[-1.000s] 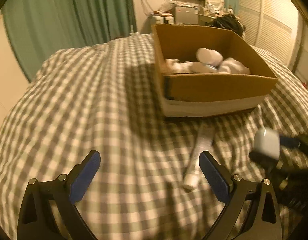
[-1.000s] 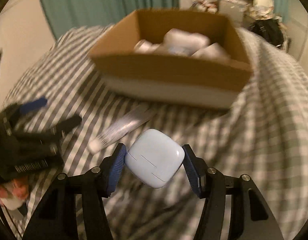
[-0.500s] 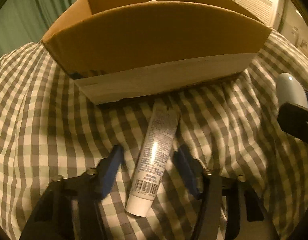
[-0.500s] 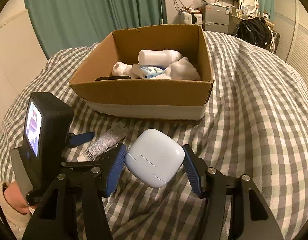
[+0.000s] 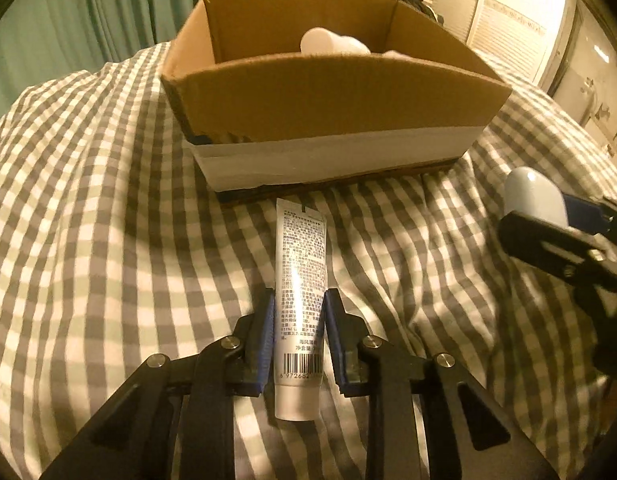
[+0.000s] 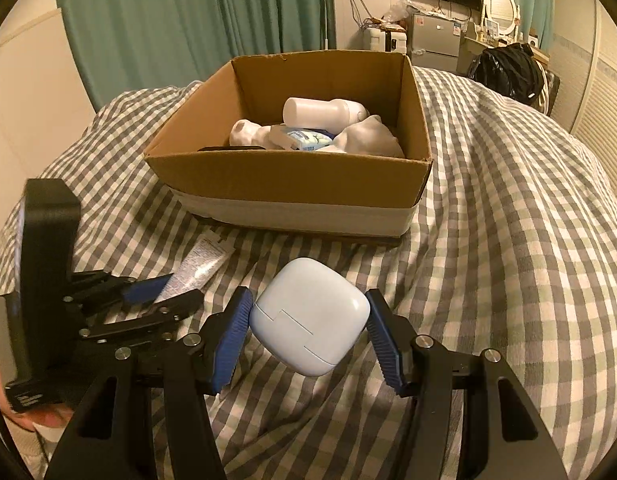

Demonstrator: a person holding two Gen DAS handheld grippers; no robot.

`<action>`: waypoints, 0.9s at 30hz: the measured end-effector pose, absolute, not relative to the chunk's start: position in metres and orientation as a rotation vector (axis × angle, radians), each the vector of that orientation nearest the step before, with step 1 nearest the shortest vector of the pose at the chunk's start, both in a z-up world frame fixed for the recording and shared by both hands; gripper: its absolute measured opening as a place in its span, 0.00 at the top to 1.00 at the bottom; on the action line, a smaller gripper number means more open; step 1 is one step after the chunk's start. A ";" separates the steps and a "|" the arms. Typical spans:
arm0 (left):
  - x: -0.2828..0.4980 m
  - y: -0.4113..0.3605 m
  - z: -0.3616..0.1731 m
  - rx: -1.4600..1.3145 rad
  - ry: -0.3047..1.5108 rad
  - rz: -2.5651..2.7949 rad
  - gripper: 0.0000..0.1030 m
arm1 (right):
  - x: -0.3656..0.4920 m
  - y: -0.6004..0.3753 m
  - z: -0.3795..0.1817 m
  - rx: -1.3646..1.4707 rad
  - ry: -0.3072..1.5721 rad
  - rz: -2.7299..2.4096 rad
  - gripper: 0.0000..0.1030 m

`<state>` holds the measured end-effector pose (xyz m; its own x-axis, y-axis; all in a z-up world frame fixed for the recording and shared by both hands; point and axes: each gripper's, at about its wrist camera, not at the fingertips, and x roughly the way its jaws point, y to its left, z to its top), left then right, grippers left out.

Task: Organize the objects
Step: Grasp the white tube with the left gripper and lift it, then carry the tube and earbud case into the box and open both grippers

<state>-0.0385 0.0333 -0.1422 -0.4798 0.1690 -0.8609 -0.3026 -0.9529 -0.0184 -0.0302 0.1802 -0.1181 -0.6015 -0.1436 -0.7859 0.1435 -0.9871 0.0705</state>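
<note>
A white tube [image 5: 300,280] with small print and a barcode lies on the checked bedspread in front of a cardboard box [image 5: 332,100]. My left gripper [image 5: 299,320] is shut on the tube near its cap end. The tube [image 6: 202,264] and the left gripper [image 6: 156,292] also show in the right wrist view. My right gripper [image 6: 308,320] is shut on a pale blue rounded case [image 6: 310,316] and holds it above the bed, before the box [image 6: 292,184]. The case [image 5: 532,200] shows at the right in the left wrist view.
The box holds a white bottle [image 6: 322,110], a small blue-and-white pack [image 6: 304,138] and white bundles [image 6: 368,138]. The grey-and-white checked bedspread [image 6: 508,240] spreads all round. Green curtains [image 6: 188,20] hang behind; furniture and a black bag [image 6: 508,68] stand at the back right.
My left gripper has dropped from above the bed to the tube and closed its fingers on it. The right gripper still holds the case, about in place.
</note>
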 end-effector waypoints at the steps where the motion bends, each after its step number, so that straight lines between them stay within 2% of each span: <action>1: -0.035 0.032 -0.139 -1.413 0.193 2.487 0.77 | -0.029 0.179 -0.117 1.310 0.005 -2.678 0.44; 15: -0.005 0.027 -0.087 -1.279 0.118 2.568 0.77 | -0.007 0.176 -0.082 1.206 0.003 -2.714 0.44; 27: -0.017 0.031 -0.010 -1.072 0.138 2.642 0.77 | -0.013 0.167 -0.030 1.058 0.058 -2.724 0.44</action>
